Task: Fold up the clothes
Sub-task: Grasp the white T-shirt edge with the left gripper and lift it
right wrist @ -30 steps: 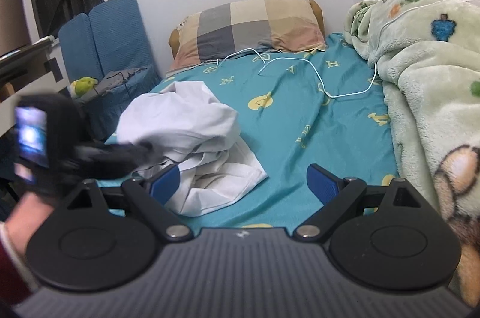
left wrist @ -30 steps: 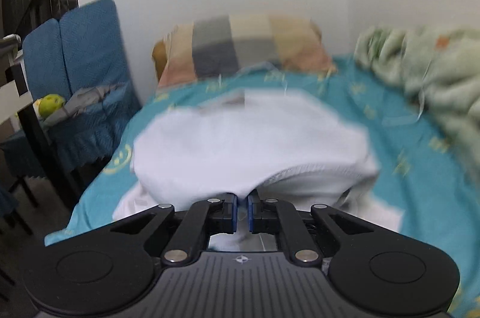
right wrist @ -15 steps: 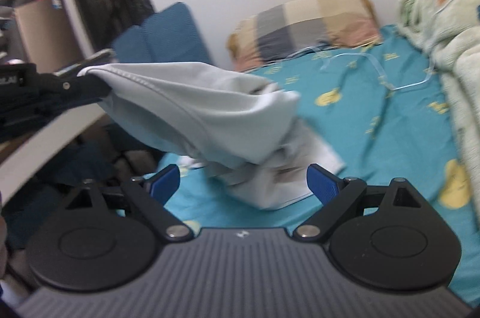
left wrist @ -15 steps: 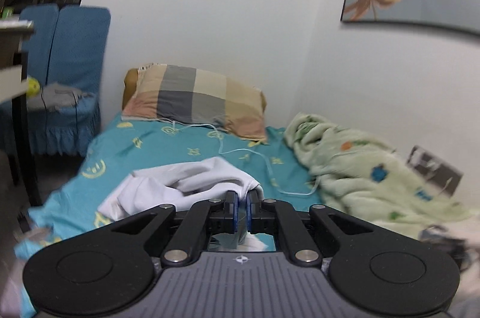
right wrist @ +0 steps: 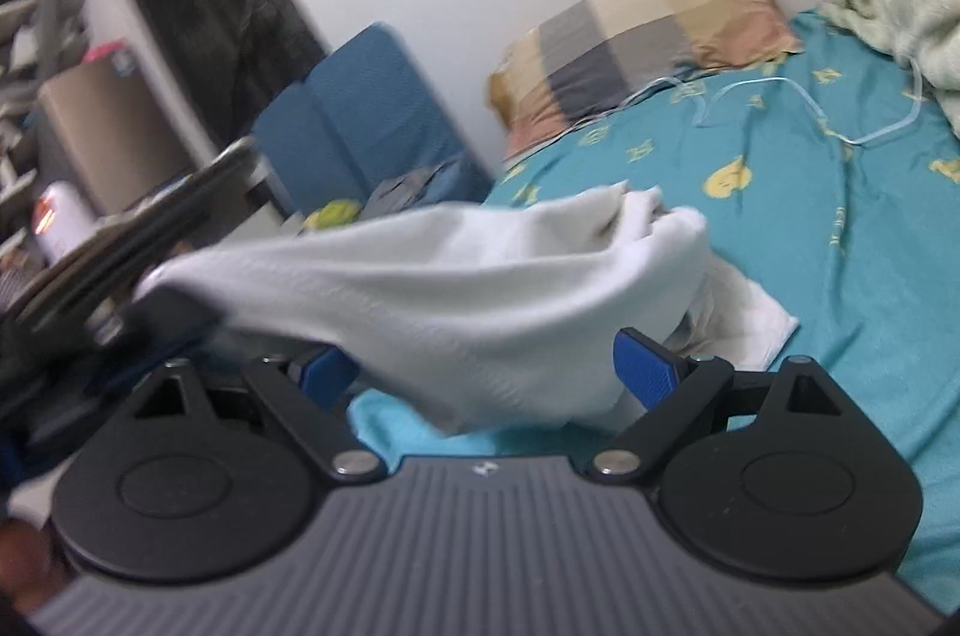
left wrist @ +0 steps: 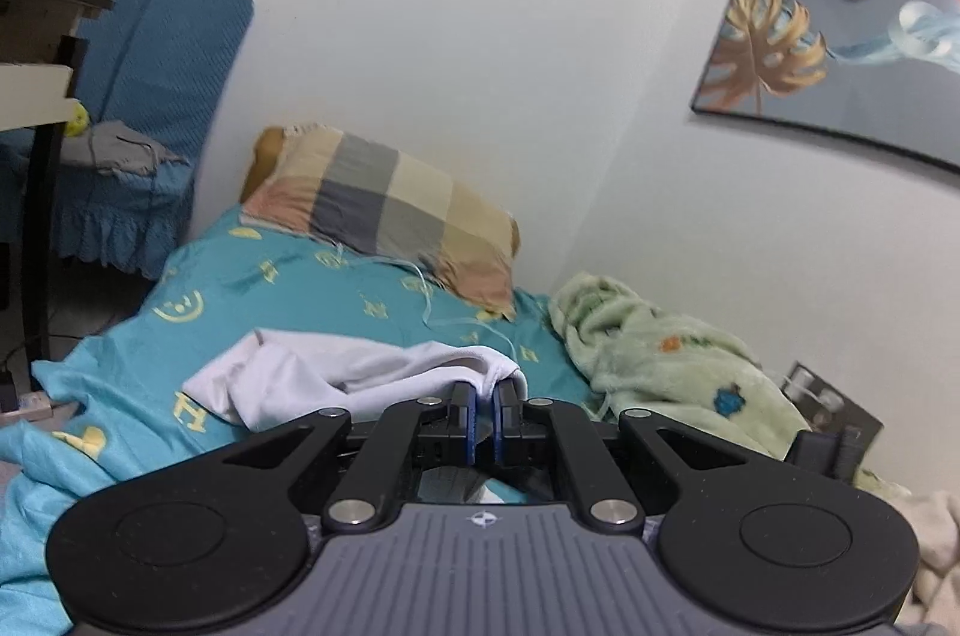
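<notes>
A white garment (left wrist: 336, 378) lies partly on the teal bed sheet (left wrist: 282, 300). My left gripper (left wrist: 483, 399) is shut on an edge of it and holds that edge lifted off the bed. In the right wrist view the same garment (right wrist: 456, 300) stretches from the bed leftwards to the left gripper (right wrist: 129, 312), which is blurred at the frame's left. My right gripper (right wrist: 489, 372) is open, its blue pads (right wrist: 645, 366) on either side of the hanging cloth without closing on it.
A checked pillow (left wrist: 390, 210) lies at the head of the bed, with a white cable (right wrist: 840, 120) on the sheet. A green fleece blanket (left wrist: 660, 366) is heaped at the right. A blue chair (left wrist: 150, 108) and a desk (left wrist: 36, 36) stand left of the bed.
My left gripper has pulled the garment's edge up and back, away from the bed, so the cloth is stretched out. My right gripper has moved left and closer under the cloth.
</notes>
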`<state>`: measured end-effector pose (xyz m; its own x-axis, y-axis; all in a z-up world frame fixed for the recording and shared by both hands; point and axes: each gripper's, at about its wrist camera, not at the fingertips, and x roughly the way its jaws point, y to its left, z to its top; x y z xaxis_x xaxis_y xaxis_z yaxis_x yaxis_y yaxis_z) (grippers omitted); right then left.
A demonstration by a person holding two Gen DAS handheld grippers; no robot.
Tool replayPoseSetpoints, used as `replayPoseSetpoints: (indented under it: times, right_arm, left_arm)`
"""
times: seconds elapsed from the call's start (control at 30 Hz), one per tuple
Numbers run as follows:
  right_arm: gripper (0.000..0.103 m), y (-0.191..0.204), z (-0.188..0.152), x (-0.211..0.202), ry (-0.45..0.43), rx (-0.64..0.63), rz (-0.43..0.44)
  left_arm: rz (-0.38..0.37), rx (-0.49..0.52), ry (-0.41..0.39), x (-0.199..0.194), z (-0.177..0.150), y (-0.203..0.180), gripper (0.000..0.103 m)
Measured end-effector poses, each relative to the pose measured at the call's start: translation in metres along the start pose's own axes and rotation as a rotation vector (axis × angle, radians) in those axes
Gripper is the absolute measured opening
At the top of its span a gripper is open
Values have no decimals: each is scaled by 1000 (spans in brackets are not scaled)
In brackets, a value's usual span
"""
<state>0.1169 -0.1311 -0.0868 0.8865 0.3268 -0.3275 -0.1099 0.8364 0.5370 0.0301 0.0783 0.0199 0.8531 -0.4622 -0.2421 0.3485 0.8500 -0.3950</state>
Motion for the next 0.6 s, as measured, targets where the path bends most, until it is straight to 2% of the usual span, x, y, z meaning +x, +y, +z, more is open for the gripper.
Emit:
replayPoseSetpoints:
  times: [0.07, 0.17, 0.27, 0.37, 0.4, 0.47, 0.5, 0.57, 0.6]
  right_arm:
    - [93, -9, 0, 11, -18, 0, -69]
    - [93, -18, -4, 26, 10, -73, -176]
    - [93, -26, -12, 31, 19, -110, -204]
    - [92, -22, -10, 24, -27, -146, -238]
    - [88, -23, -6, 16, -59, -123, -229]
    - [66, -25, 3, 1, -121, -78, -210]
    - [61, -24, 8, -6, -150, -65, -195]
    - [31, -22, 16, -14, -179, -80, -172]
    - [26, -20, 19, -17, -185, -92, -161]
  left_arm:
    - [8, -22, -19, 3, 1, 8, 5]
    - [7, -67, -37, 7, 5, 14, 5]
    - [22, -81, -40, 15, 6, 19, 5]
    - [60, -81, -29, 21, 6, 24, 5]
    - [67, -83, -13, 24, 6, 25, 5]
    - [81, -60, 24, 30, 4, 25, 6]
    - [81, -39, 51, 34, 1, 23, 6]
    - [82, 3, 105, 43, -7, 17, 6]
    - [87, 23, 126, 48, -12, 15, 7]
